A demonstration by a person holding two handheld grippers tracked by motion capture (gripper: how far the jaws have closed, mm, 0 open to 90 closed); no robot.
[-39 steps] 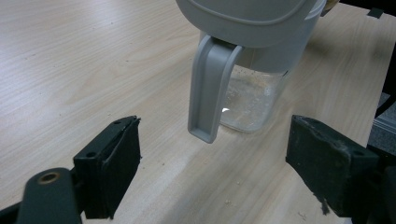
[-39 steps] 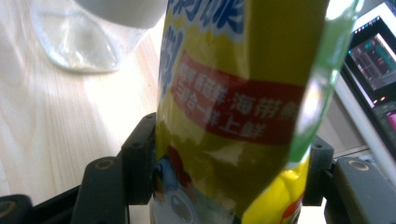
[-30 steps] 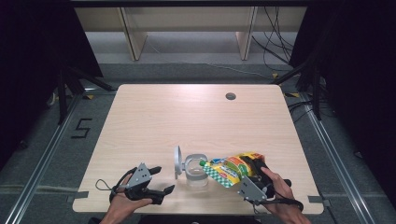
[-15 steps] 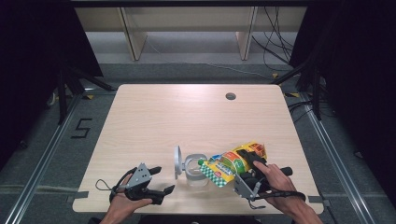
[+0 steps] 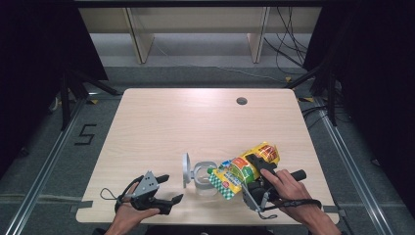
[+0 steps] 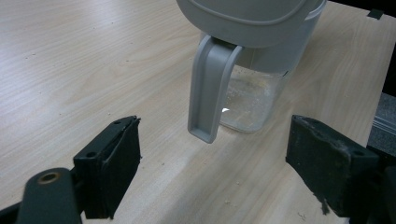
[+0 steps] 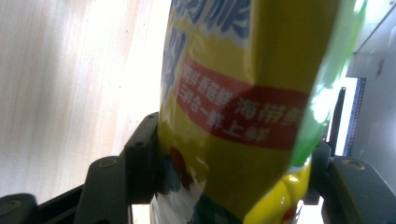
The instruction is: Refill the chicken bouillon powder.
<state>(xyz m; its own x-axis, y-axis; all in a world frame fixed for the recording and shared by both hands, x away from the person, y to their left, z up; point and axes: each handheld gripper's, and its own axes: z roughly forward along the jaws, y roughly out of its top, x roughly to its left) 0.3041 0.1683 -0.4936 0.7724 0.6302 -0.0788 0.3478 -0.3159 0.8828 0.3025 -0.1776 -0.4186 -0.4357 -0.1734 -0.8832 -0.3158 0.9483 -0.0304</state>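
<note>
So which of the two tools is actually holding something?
The right tool: its jaws clamp the yellow bag tilted over the jar. The left tool is open.

1 bag (image 5: pixel 243 169), 1 jug (image 5: pixel 203 174) (lid open)

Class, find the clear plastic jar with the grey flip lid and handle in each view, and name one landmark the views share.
High view: clear plastic jar, bottom centre.
Left gripper view: jar, top centre.
Right gripper view: not in it.
Shared landmark: pale wooden table.

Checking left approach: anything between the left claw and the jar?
Nothing: in the left gripper view, bare table lies between the open left claw and the jar, handle facing it.
</note>
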